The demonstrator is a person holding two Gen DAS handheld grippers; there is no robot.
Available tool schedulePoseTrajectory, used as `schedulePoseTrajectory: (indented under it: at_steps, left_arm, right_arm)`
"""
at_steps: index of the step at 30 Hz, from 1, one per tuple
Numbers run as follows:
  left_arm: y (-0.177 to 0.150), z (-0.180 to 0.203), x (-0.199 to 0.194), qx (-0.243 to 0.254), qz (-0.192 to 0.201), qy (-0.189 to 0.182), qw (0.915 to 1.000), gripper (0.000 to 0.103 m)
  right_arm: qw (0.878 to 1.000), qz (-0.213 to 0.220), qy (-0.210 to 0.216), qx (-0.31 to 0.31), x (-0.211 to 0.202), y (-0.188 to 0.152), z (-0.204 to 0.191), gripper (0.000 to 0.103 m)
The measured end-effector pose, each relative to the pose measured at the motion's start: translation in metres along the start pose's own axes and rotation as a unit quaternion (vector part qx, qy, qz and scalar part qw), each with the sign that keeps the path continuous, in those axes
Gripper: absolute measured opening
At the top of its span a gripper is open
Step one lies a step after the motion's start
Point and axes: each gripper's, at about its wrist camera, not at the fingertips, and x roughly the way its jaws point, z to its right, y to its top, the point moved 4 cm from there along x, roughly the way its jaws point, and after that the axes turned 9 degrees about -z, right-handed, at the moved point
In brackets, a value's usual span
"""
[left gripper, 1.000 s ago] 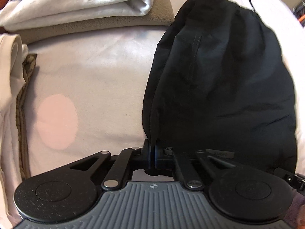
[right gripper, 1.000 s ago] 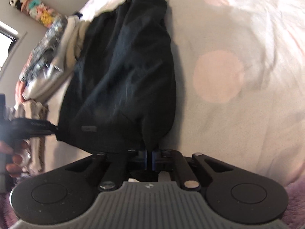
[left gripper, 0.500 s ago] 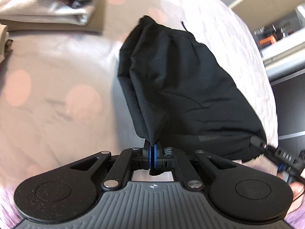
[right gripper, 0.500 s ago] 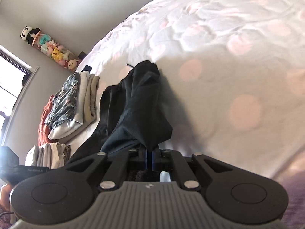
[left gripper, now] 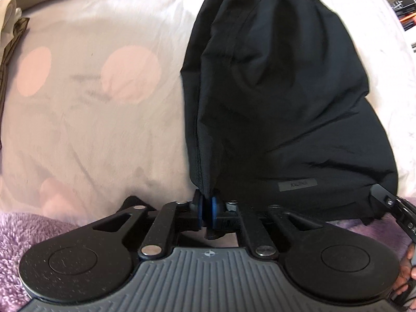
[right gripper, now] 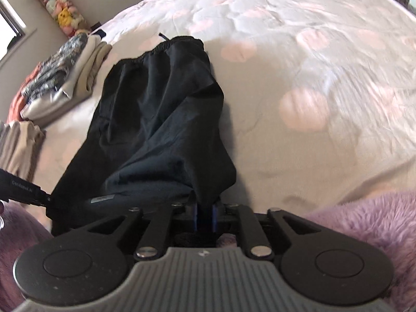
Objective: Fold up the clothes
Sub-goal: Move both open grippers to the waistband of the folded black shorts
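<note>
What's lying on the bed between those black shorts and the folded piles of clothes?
Nothing: the left wrist view shows only bare bedsheet with pink dots between the black shorts and the folded clothes.

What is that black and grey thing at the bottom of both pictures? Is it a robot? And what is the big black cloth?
It is no robot. A person holds a pair of tongs in each hand, and each pair has a little camera looking forward along its two fingers. So one picture comes from the left tongs and the other from the right tongs.

The surface is a bed with a pale sheet with pink dots. On it lies a black garment, with a stretchy waistband at its far end. Each pair of tongs has a near corner of it between its blue pads, and both are just starting to open. At the far side sit piles of folded clothes. The fluffy purple stuff closest to the cameras is some fuzzy cloth; I cannot tell what.
</note>
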Motion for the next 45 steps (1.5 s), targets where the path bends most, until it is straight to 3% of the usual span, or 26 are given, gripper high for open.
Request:
schedulePoseTrajectory:
  at_steps: [4,8,13,18,29,37,42,43,44,45]
  left_arm:
    - [-0.004,-0.006,-0.016,-0.002,0.02,-0.016,0.9997,0.016]
    - [0.003,-0.012,-0.046,0.005,0.058,-0.014,0.9982,0.017]
    - [0.033,0.0,-0.078,0.054,0.133,0.004,0.9897,0.024]
    - [0.086,0.013,-0.078,0.069,0.198,0.012,0.9778,0.049]
    - [0.202,0.035,-0.028,0.064,0.179,0.047,0.9806,0.049]
    - [0.228,0.04,-0.005,0.081,0.195,0.012,0.9774,0.047]
    - [0.234,0.038,0.0,0.09,0.198,-0.006,0.9761,0.027]
    - [0.235,0.036,0.001,0.086,0.196,-0.015,0.9767,0.022]
    - [0.236,0.034,0.001,0.082,0.196,-0.021,0.9769,0.017]
    - [0.236,0.033,0.001,0.079,0.198,-0.022,0.9768,0.016]
  right_arm:
    - [1.0,0.019,0.004,-0.006,-0.01,-0.002,-0.001,0.033]
    - [0.999,0.034,0.007,-0.013,-0.025,0.002,-0.004,0.042]
    - [0.997,0.062,-0.01,-0.041,-0.039,0.029,-0.009,0.045]
    - [0.995,0.082,-0.023,-0.048,-0.034,0.068,-0.002,0.045]
    - [0.997,0.046,-0.034,-0.042,0.039,0.171,0.015,0.044]
    - [0.998,0.032,0.047,-0.027,0.091,0.24,0.004,0.044]
    - [0.996,0.019,0.086,0.002,0.123,0.262,0.002,0.041]
    - [0.996,0.014,0.092,0.007,0.128,0.264,0.002,0.037]
    - [0.995,0.01,0.099,0.015,0.133,0.265,0.003,0.023]
    - [0.995,0.012,0.099,0.021,0.135,0.265,0.003,0.019]
